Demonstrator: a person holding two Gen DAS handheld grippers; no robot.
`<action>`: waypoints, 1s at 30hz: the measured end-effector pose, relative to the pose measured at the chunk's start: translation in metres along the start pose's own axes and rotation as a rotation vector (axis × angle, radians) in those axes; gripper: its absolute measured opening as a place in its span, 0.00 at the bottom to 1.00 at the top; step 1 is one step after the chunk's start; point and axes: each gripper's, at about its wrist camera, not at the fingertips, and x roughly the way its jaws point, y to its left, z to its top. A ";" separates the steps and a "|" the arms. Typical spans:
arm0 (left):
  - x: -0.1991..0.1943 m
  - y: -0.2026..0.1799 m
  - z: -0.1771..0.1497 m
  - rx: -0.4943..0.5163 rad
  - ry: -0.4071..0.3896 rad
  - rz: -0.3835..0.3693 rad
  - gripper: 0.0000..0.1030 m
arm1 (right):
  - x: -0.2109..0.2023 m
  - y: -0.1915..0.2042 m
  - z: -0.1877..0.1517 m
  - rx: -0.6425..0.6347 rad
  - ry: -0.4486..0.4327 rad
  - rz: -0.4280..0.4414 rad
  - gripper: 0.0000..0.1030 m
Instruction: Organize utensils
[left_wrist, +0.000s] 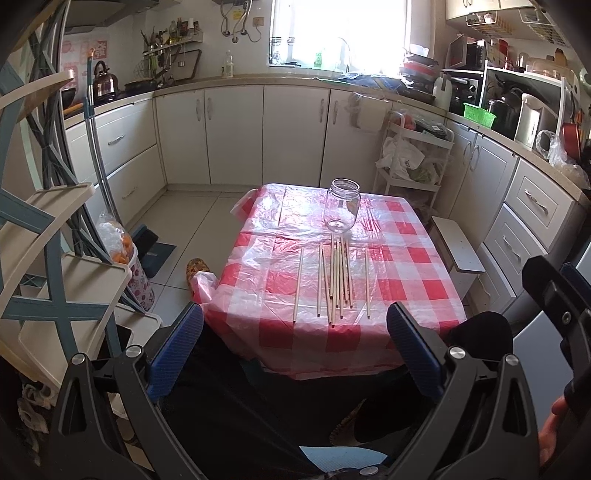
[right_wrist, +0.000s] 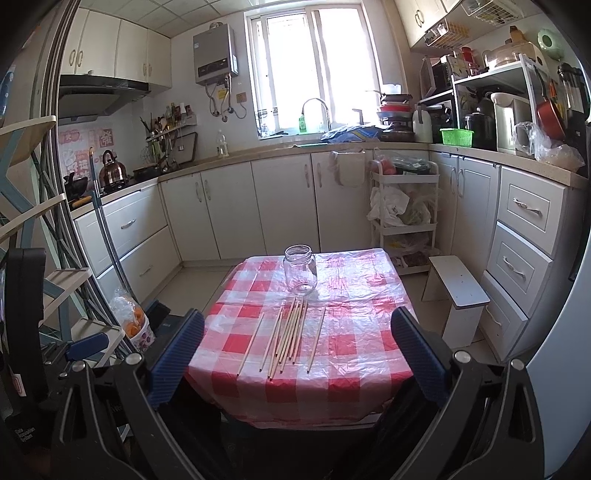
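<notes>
The chopsticks (left_wrist: 334, 282) lie side by side near the tabletop's near edge, tips pointing at the glass jar (left_wrist: 341, 206), which stands upright and lidless just beyond them toward the far edge. Bare checked tablecloth (left_wrist: 417, 266) stretches to both side edges. The left gripper (left_wrist: 295, 345) and right gripper (right_wrist: 299, 352) both hang short of the near edge, fingers spread wide, holding nothing.

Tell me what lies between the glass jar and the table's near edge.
A row of wooden chopsticks lies on the checked tablecloth, just in front of the glass jar; both wrist views show it.
</notes>
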 end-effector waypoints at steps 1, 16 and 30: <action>0.000 0.000 0.000 -0.003 0.003 0.005 0.93 | 0.000 0.000 0.000 0.000 -0.001 -0.001 0.95; -0.005 0.000 -0.003 -0.004 -0.003 0.006 0.92 | -0.004 0.002 0.004 -0.003 -0.009 0.002 0.95; -0.011 0.002 -0.002 -0.013 -0.021 0.000 0.92 | -0.008 0.003 0.004 -0.004 -0.018 0.002 0.95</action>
